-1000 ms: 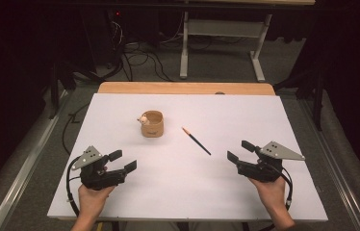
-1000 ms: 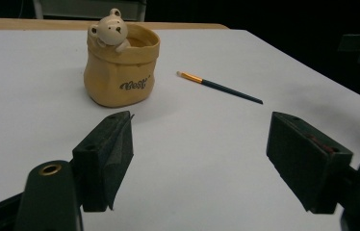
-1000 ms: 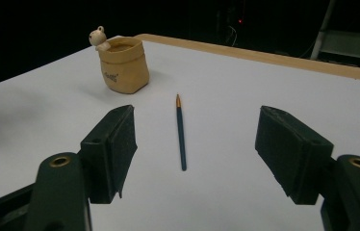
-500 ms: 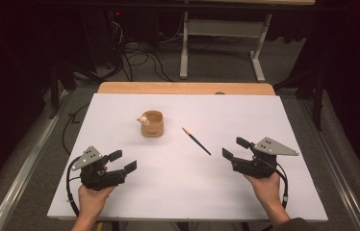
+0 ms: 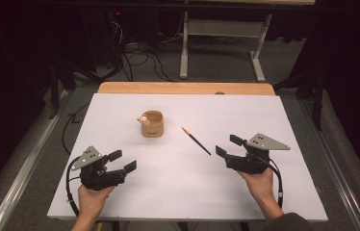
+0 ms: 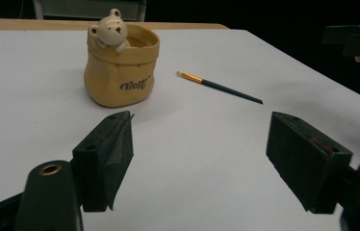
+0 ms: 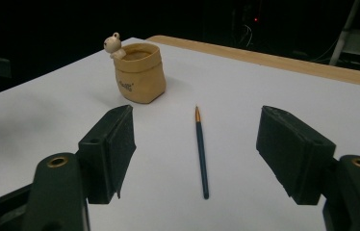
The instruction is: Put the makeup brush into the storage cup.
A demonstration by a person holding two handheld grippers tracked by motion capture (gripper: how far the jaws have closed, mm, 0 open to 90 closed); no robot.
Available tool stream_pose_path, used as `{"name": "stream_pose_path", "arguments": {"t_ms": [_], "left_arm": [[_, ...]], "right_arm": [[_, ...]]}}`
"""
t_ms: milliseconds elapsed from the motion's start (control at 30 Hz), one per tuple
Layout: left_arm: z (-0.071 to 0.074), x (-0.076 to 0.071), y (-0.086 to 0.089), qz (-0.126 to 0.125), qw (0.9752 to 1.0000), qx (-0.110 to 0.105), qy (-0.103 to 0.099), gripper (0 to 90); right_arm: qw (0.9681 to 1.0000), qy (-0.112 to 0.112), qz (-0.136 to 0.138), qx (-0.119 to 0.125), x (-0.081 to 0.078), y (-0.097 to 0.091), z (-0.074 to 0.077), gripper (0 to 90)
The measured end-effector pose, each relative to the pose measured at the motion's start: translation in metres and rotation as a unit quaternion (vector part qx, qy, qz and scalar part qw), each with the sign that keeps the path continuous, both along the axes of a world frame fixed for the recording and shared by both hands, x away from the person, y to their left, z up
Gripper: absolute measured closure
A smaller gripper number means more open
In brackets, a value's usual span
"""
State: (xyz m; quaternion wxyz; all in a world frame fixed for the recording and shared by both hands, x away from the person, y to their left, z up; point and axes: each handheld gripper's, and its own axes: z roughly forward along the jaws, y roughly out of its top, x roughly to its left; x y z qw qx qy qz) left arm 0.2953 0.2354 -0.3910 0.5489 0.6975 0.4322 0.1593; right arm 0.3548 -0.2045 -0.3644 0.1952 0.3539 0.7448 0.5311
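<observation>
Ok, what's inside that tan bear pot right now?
The tan bear pot looks empty near its rim, where only bare inner wall shows. Its bottom is hidden by the walls. The brush lies on the table beside it.

tan bear pot, dark script reading "Best" on its front

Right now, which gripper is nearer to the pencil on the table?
Right. The right gripper sits just beyond the pencil's near tip, open fingers pointed at it. The left gripper is well off to the pencil's left, nearer the person, below the cup.
</observation>
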Motion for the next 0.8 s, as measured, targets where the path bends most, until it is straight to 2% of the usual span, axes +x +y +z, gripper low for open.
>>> {"name": "stream_pose_path", "arguments": {"t_ms": [367,500,800], "left_arm": [[0.000,-0.001,0.000,0.001,1.0000,-0.002,-0.001,25.0],[-0.001,0.000,-0.001,-0.001,1.0000,0.001,0.001,25.0],[0.000,-0.001,0.000,0.000,1.0000,0.000,0.000,25.0]], "right_arm": [[0.9999,0.008,-0.001,0.011,0.008,0.007,0.000,30.4],[0.9999,0.003,-0.001,0.014,0.010,0.009,0.000,30.0],[0.9992,-0.007,0.009,0.038,0.012,0.015,0.002,30.8]]}}
